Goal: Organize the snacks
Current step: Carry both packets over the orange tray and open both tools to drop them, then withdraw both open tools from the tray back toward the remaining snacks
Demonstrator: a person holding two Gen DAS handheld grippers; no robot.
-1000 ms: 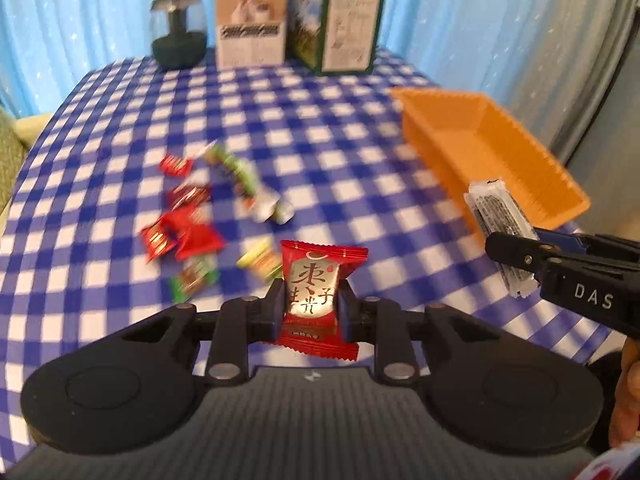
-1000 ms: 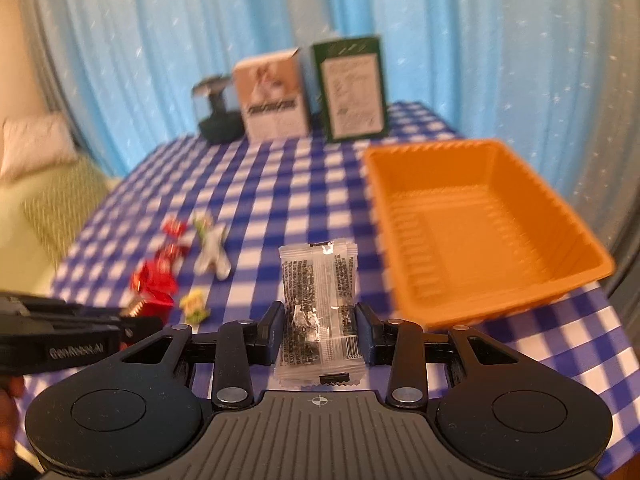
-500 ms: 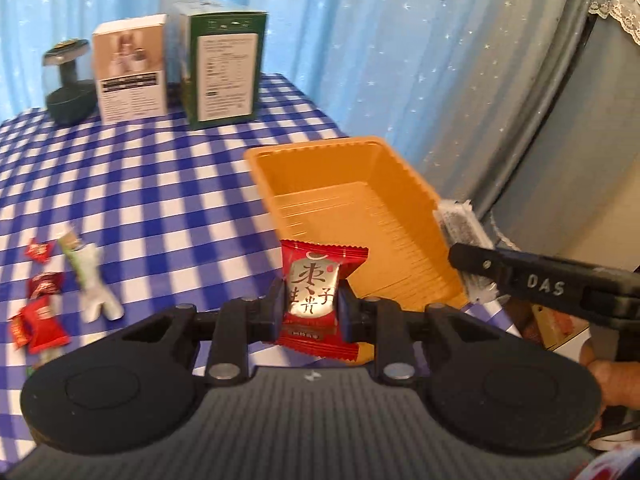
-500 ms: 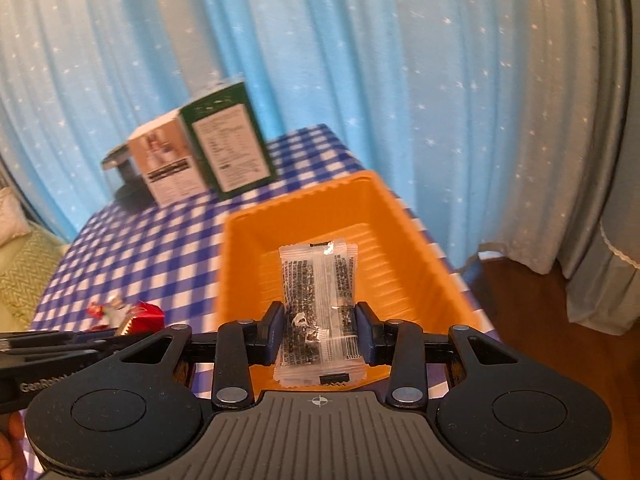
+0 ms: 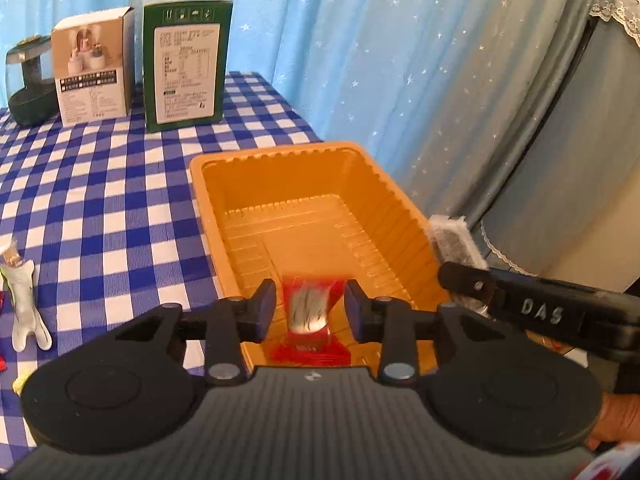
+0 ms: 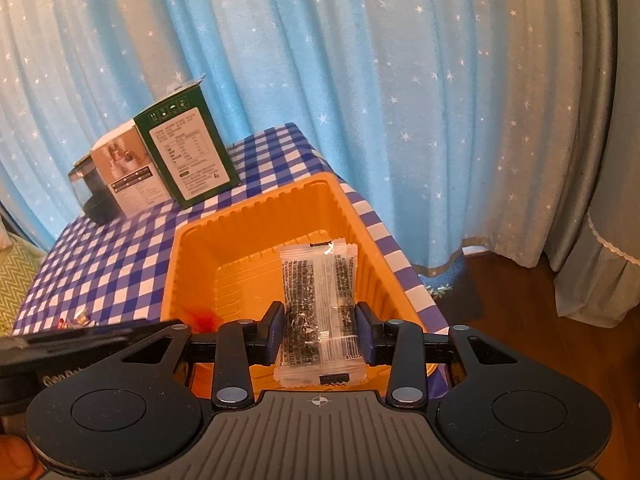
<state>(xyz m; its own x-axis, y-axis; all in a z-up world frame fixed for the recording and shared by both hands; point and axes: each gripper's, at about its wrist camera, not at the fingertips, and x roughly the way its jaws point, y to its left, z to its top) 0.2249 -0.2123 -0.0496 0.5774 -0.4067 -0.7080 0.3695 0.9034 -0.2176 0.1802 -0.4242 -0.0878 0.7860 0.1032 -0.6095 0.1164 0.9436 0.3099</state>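
Over the near end of the orange ribbed plastic tray [image 5: 400,200] we have both tools at work. Our left gripper [image 5: 310,310] is opening its jaws: the small red foil-wrapped sweet [image 5: 310,320] sits between the pads but clear gaps show on both sides, and it is smeared with blur, so we judge it is dropping free into the tray. Our right gripper [image 6: 320,330] is clamped on the clear rectangular sachet printed with black text [image 6: 318,312], pads pressing its two long edges about halfway up, with the sachet standing upright above the tray's floor [image 6: 248,292].

Both packets look light and soft. We expect the film to crumple and slip, so a hold across the filled middle seems safer than one on the thin crimped ends.

Further out, on the blue-and-white checked tablecloth [image 5: 120,208], a pale wrapped snack [image 5: 26,308] waits at the left edge, and a white carton [image 5: 94,64] and green carton [image 5: 184,64] stand at the back.

The sweet's print is unreadable. More snacks at the left edge are cut off. From the right wrist view, the red sweet is only a blur behind the other tool.
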